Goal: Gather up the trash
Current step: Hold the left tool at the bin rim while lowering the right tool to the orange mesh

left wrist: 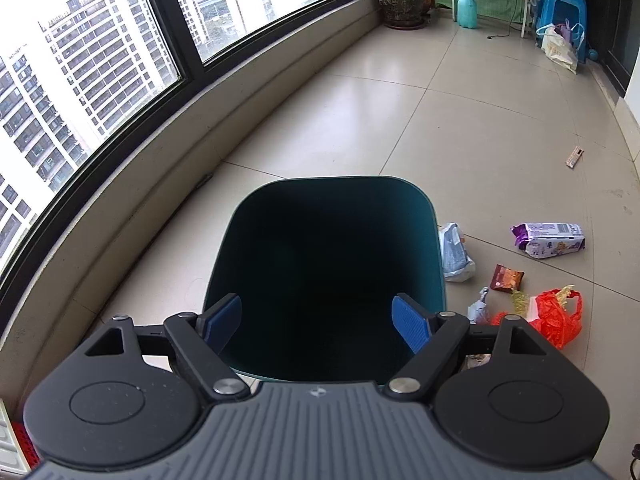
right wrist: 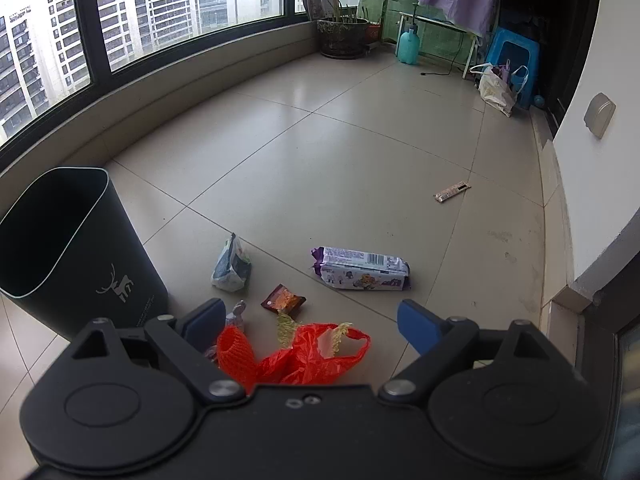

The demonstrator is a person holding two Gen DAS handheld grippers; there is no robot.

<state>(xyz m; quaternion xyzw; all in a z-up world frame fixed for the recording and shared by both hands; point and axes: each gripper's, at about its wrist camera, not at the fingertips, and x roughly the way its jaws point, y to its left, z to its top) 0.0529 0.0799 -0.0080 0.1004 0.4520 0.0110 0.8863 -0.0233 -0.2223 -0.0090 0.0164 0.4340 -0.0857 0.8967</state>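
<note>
Right gripper [right wrist: 316, 322] spread wide above crumpled red plastic bag [right wrist: 316, 356]. Dark rounded-square waste bin [right wrist: 80, 248] at left; purple-white wipes packet [right wrist: 362, 269] lying flat on beige tiles [right wrist: 340, 160].

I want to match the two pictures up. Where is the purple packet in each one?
Left wrist view: the purple packet lies on the floor at the right edge, right of the bin.
Right wrist view: the purple packet lies near the middle, far right of the bin.
Shared landmark: the red bag, nearer the camera than the packet in both.
</note>
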